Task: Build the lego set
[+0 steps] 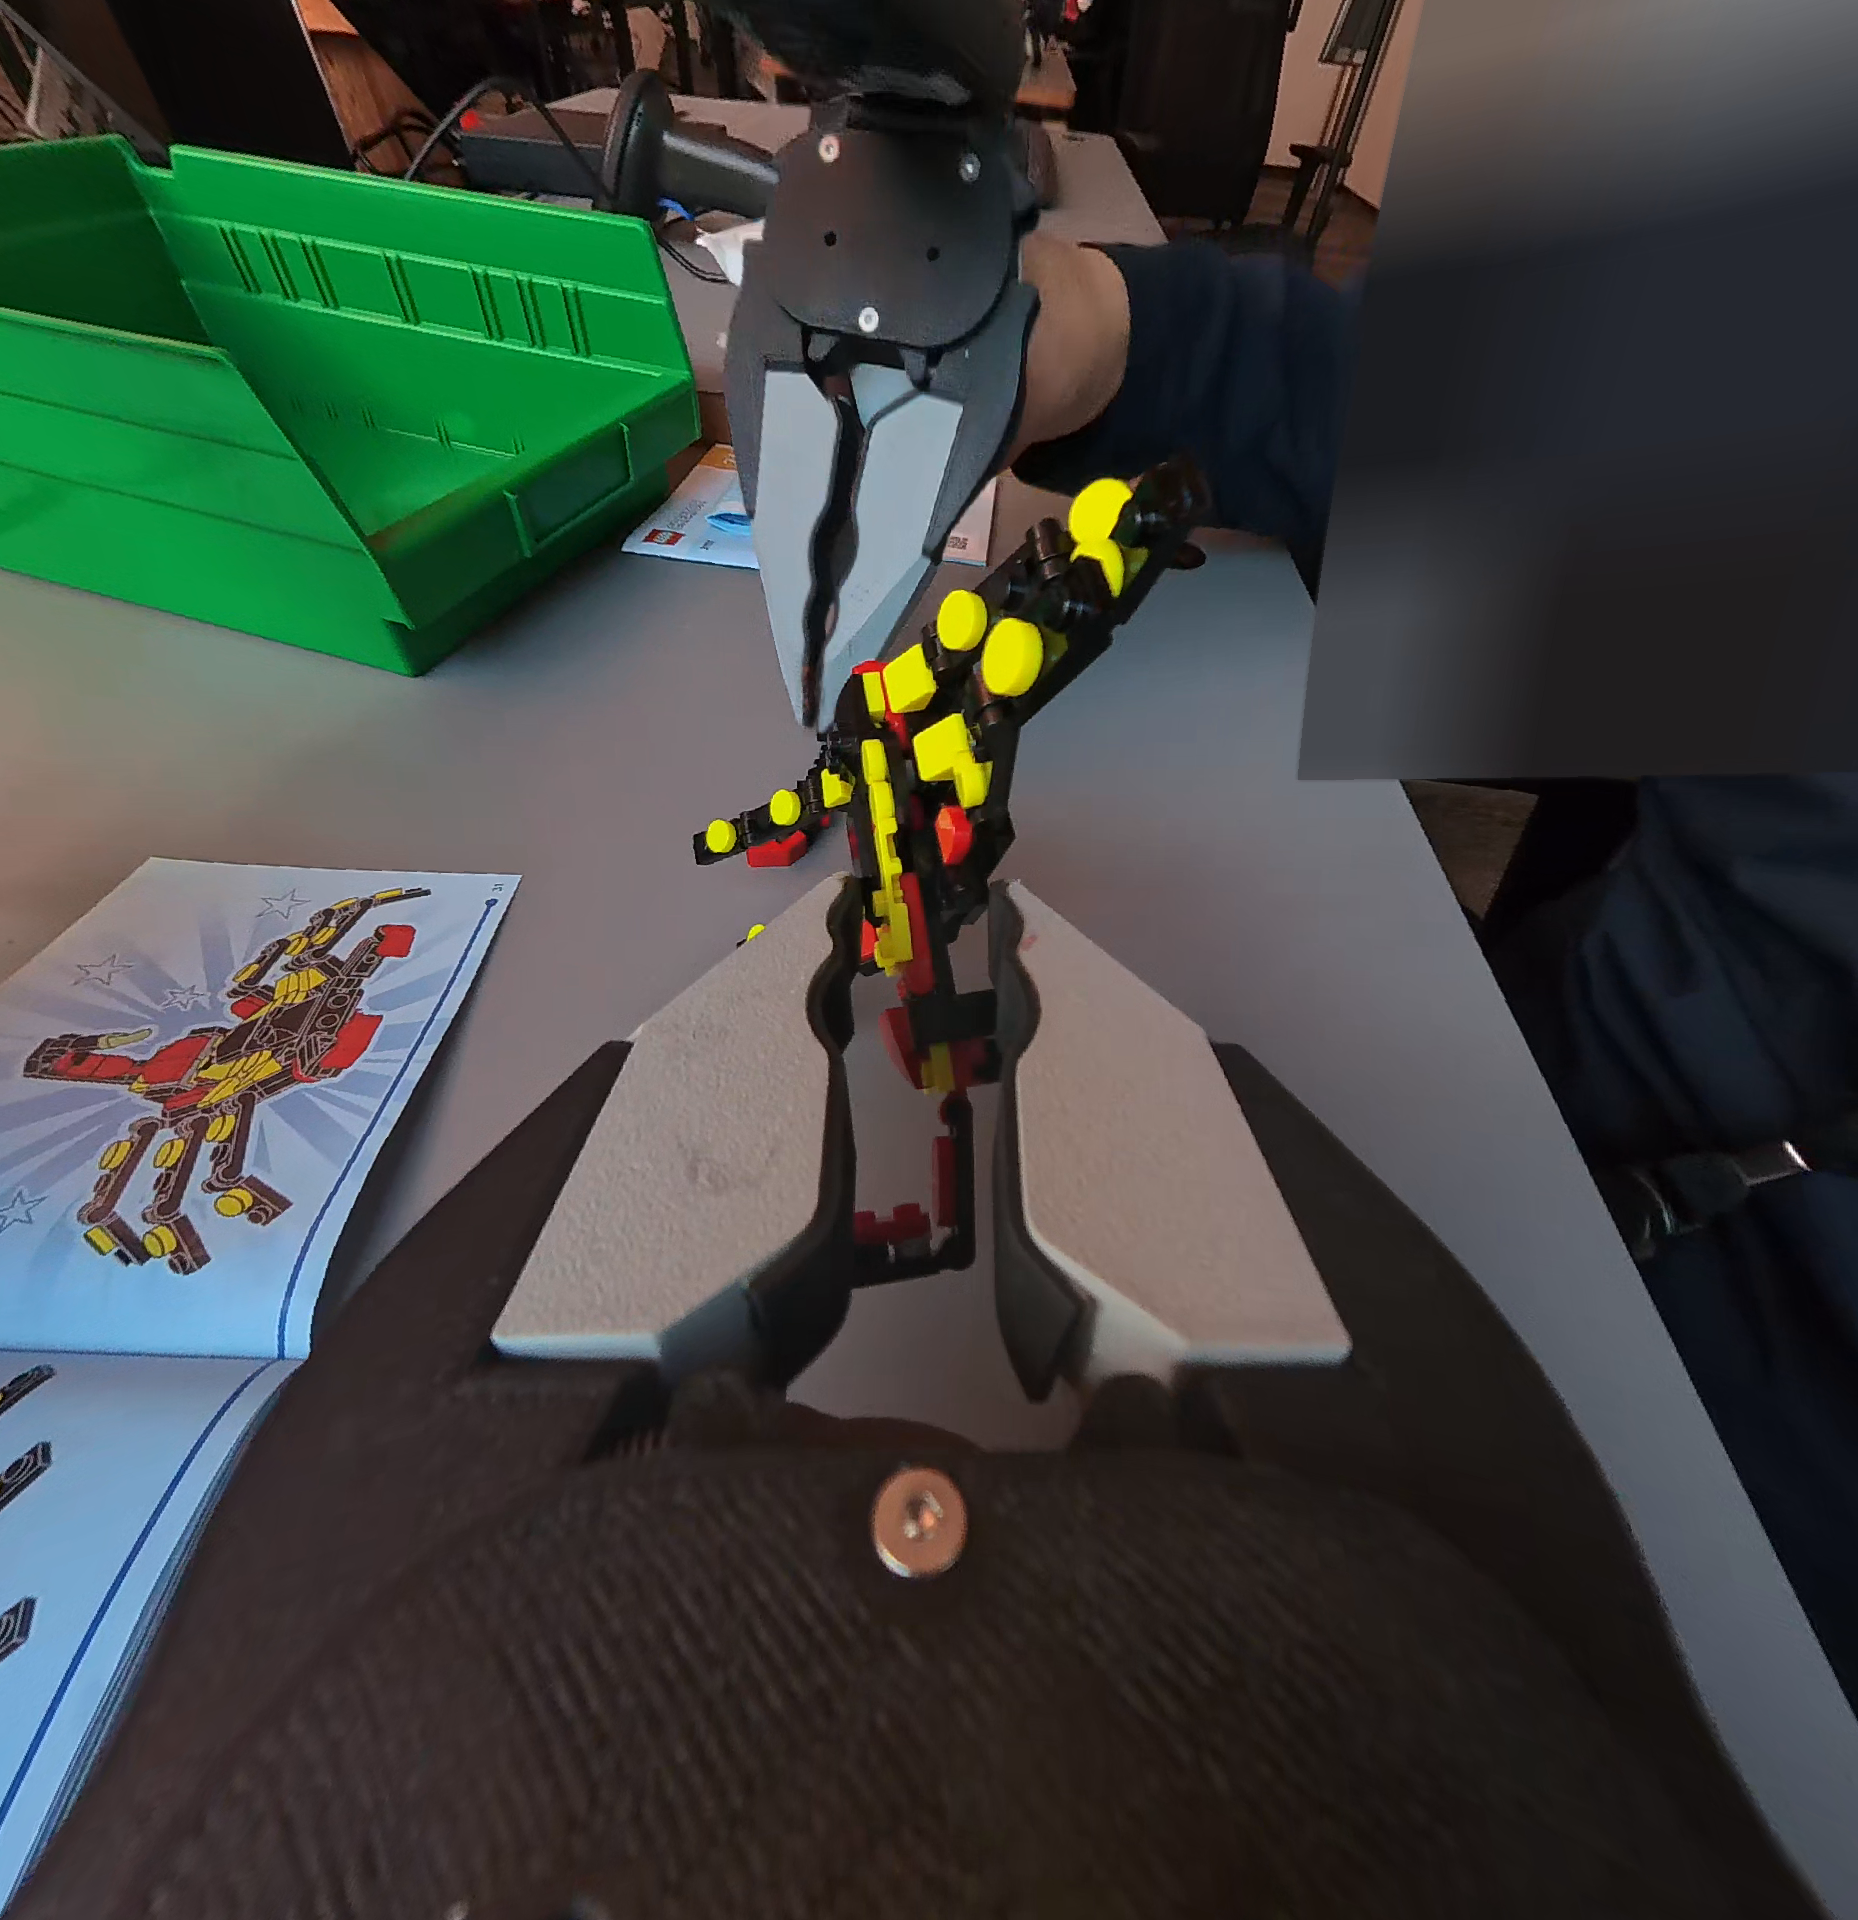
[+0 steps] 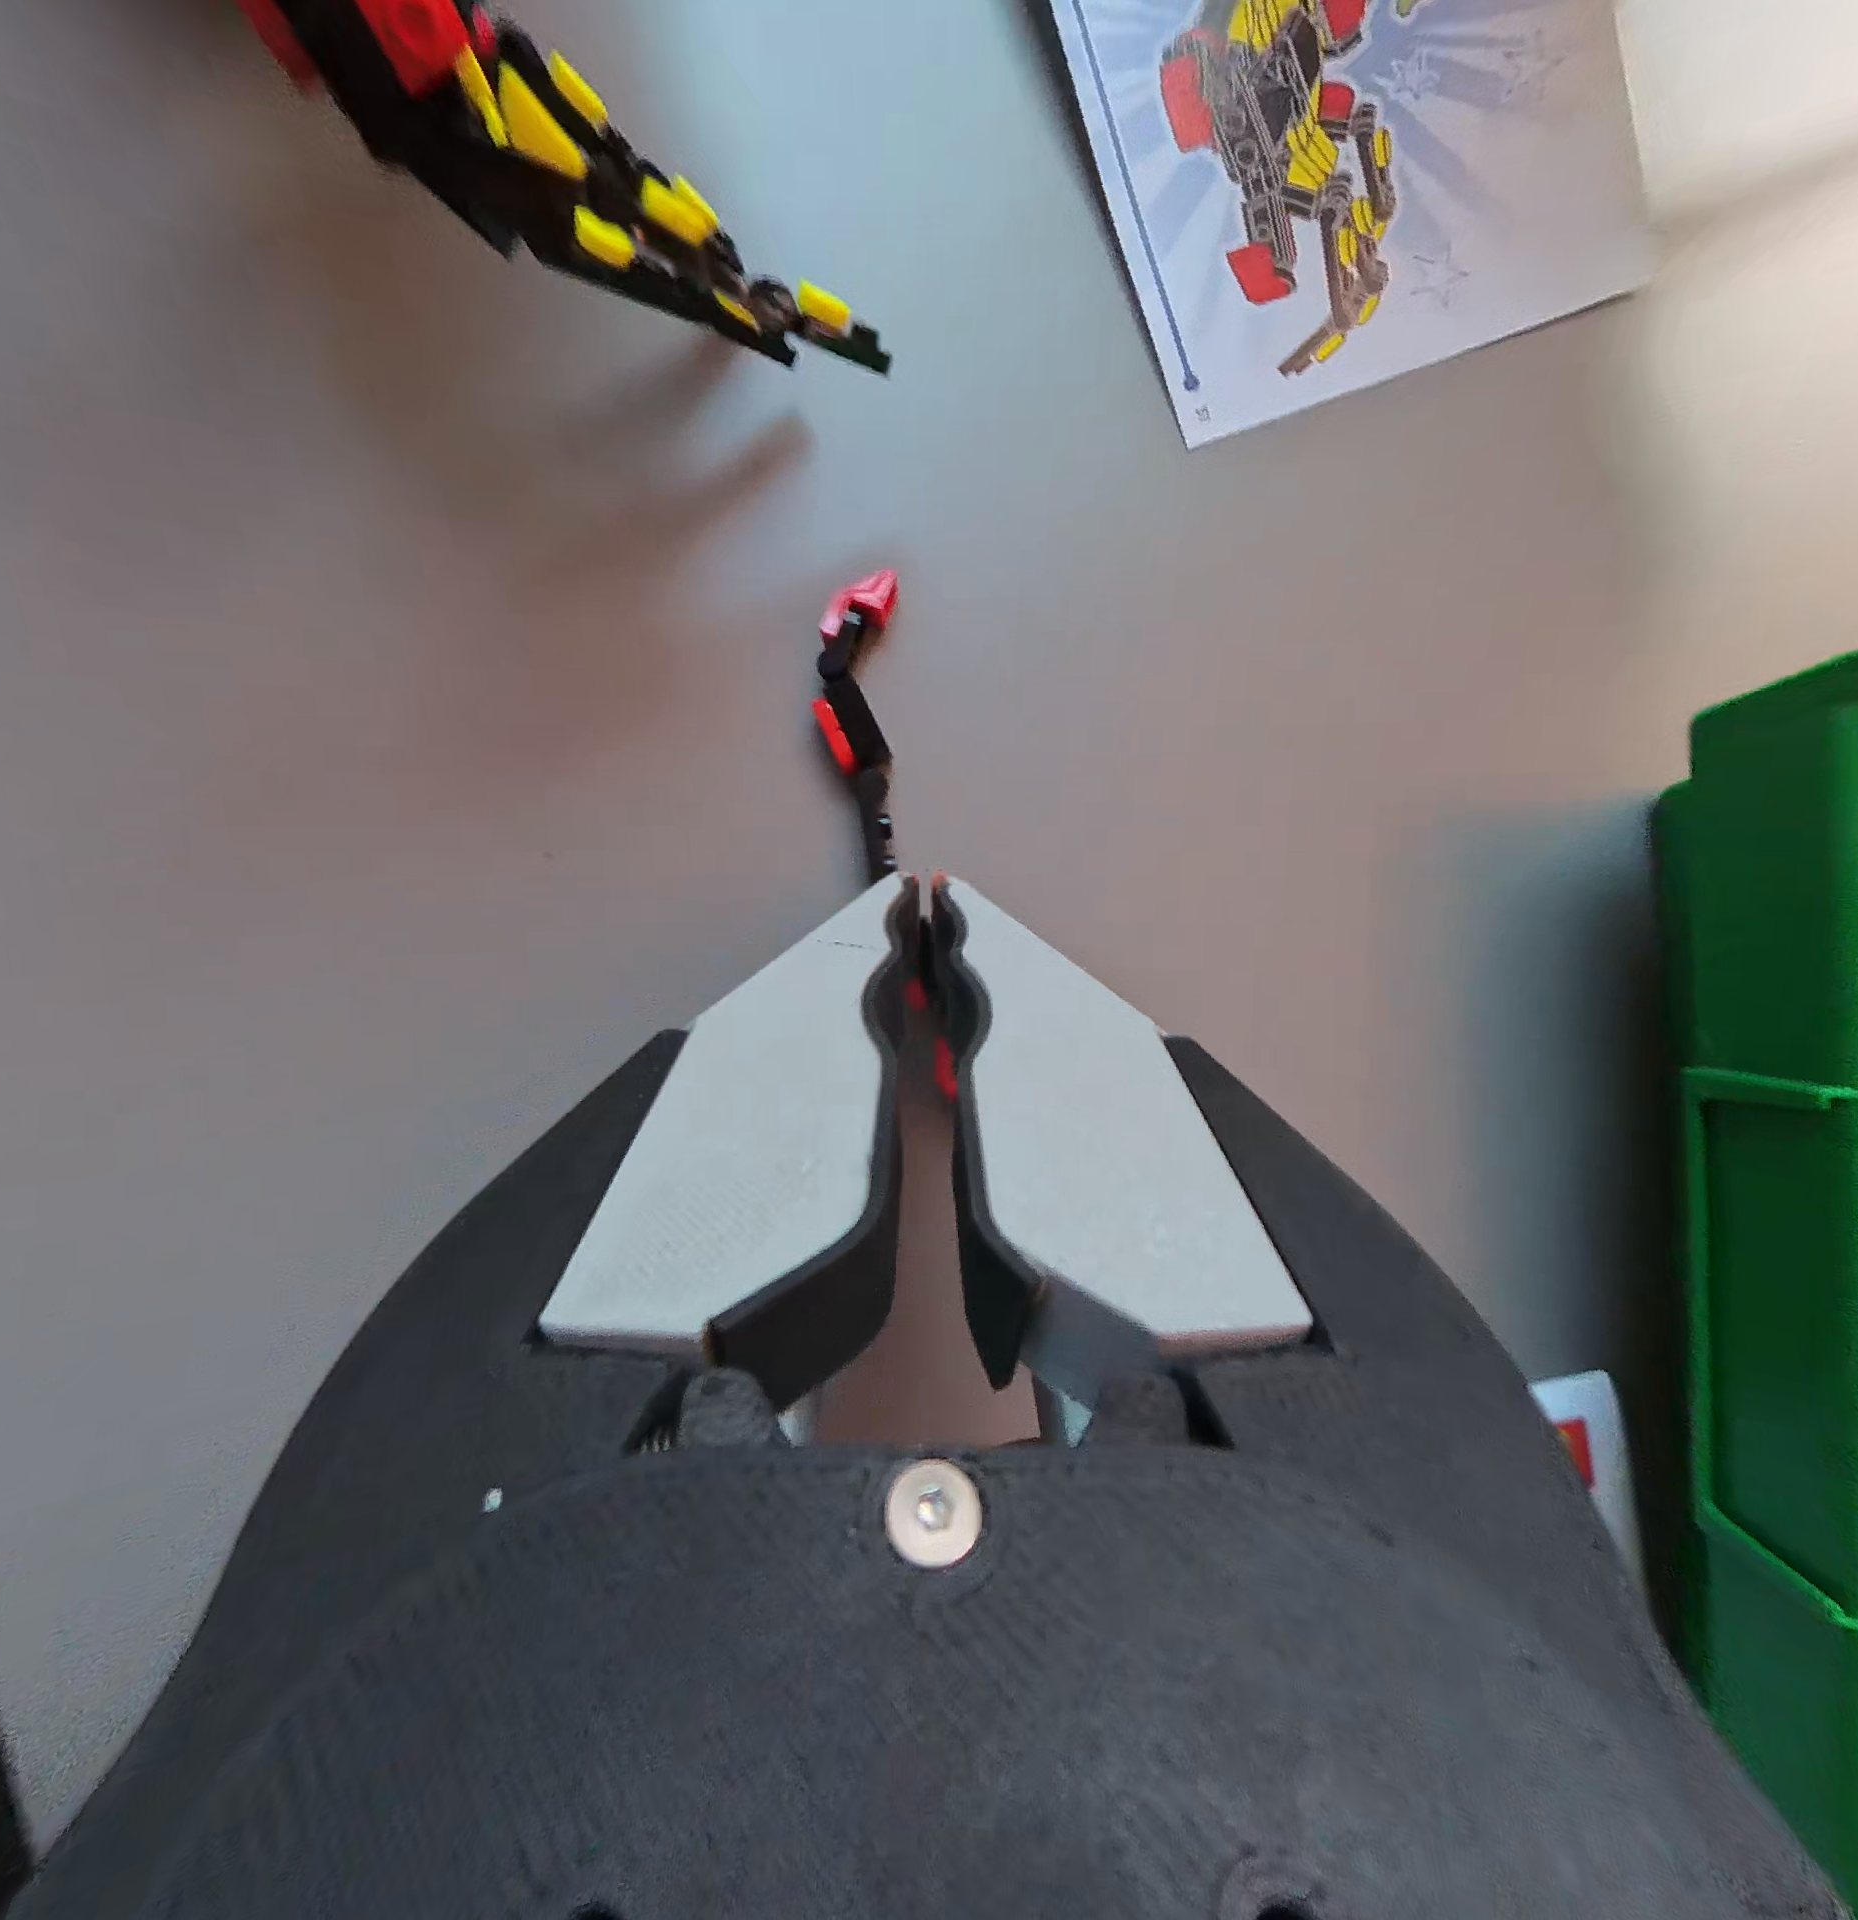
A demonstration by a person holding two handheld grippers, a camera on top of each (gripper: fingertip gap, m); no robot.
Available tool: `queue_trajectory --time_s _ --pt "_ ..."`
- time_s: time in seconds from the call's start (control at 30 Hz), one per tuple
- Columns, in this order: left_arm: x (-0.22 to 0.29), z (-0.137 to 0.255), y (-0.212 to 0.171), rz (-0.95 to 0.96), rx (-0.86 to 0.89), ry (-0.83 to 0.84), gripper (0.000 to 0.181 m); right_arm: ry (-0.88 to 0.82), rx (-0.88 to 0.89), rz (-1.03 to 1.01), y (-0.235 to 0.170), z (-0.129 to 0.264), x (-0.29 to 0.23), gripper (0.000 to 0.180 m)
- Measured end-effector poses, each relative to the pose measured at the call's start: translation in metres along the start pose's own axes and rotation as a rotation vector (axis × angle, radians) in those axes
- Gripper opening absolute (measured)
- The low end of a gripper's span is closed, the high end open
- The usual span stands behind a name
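A black, yellow and red lego creature model [image 1: 935,748] is held upright above the grey table [image 1: 468,758]. My left gripper [image 1: 930,894] is shut on its lower body, and a long wing with yellow round tiles rises to the upper right. My right gripper [image 1: 816,717] points down just left of the model and is shut on a thin black jointed limb [image 2: 857,727] with red parts. That limb sticks out past its tips [image 2: 922,878]. In the left wrist view the limb [image 1: 774,831] lies close beside the model's body. In the right wrist view the model's wing [image 2: 613,187] is at the upper left, apart from the limb.
An open instruction booklet [image 1: 229,1039] lies at the left and shows in the right wrist view [image 2: 1372,208]. A green plastic bin [image 1: 333,364] stands at the back left, with a small leaflet [image 1: 696,520] beside it. A person's dark sleeve [image 1: 1216,364] is at the right, by the table edge. The left gripper's tips are roughly 15 cm from the right gripper's.
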State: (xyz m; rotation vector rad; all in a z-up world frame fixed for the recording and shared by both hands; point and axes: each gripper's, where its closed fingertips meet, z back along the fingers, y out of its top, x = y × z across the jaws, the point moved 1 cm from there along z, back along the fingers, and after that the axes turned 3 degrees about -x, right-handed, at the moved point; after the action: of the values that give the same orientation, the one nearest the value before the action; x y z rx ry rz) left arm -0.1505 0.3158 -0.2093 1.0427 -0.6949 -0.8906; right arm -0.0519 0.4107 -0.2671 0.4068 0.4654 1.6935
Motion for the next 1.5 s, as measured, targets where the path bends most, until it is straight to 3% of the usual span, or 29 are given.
queue_trajectory --time_s 0.27,0.53,0.67,0.73,0.87,1.0,1.1,1.2,1.33,1.5 --pt "0.001 0.000 0.000 0.002 -0.003 -0.006 0.021 -0.300 -0.036 0.196 -0.005 0.002 0.004 0.007" --pt "0.005 0.000 0.001 -0.011 0.008 -0.026 0.021 -0.047 0.027 0.041 -0.004 0.004 -0.021 0.024" --pt "0.009 0.002 0.005 -0.044 0.035 -0.037 0.021 -0.022 0.034 0.032 -0.005 -0.002 -0.024 0.015" --pt "0.011 0.003 0.007 -0.070 0.050 -0.039 0.021 -0.006 0.034 0.031 -0.005 -0.005 -0.027 0.002" --pt "0.016 -0.001 0.002 -0.141 0.011 -0.022 0.021 -0.065 0.037 0.078 -0.004 -0.006 -0.025 0.002" --pt "0.014 -0.006 -0.007 -0.235 -0.064 0.039 0.021 -0.404 -0.002 0.318 -0.001 0.003 -0.007 0.001" --pt "0.013 -0.007 -0.009 -0.256 -0.082 0.054 0.021 -0.704 -0.108 0.673 0.003 0.012 -0.004 0.002" --pt "0.010 -0.007 -0.010 -0.257 -0.089 0.065 0.021 -0.885 -0.247 0.971 0.003 0.015 -0.005 0.001" --pt "0.009 -0.007 -0.012 -0.260 -0.100 0.075 0.021 -0.896 -0.445 1.220 -0.010 0.010 0.001 0.003" --pt "0.010 -0.007 -0.011 -0.273 -0.108 0.078 0.021 -0.828 -0.550 1.339 -0.016 0.009 -0.001 0.014"
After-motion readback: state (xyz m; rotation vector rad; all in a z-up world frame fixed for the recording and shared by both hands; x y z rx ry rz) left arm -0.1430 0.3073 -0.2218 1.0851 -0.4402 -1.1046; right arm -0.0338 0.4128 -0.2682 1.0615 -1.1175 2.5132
